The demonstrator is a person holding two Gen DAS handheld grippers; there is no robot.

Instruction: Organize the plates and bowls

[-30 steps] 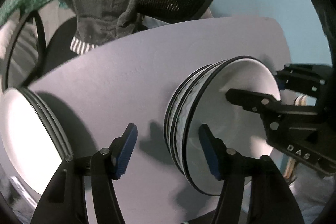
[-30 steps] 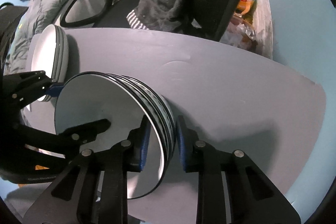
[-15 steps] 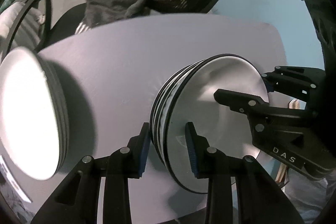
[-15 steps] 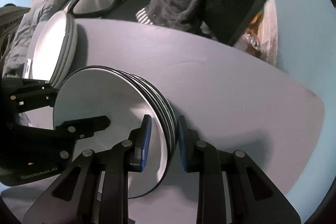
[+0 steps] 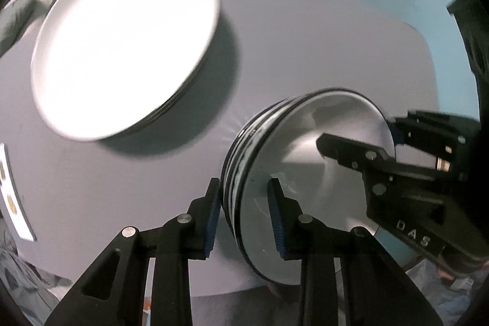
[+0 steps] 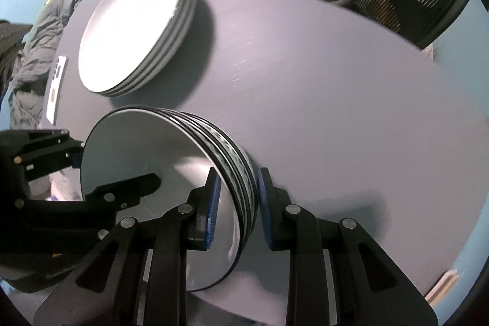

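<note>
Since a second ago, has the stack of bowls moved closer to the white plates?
Yes. In the right wrist view the stack of bowls, clamped by both grippers, now sits just below the white plates, where a strip of grey table separated them before.

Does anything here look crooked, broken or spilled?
Nothing spilled or broken. The stack of bowls is gripped at opposite rims by the left gripper and right gripper. The stack of plates sits neatly on the table.
</note>
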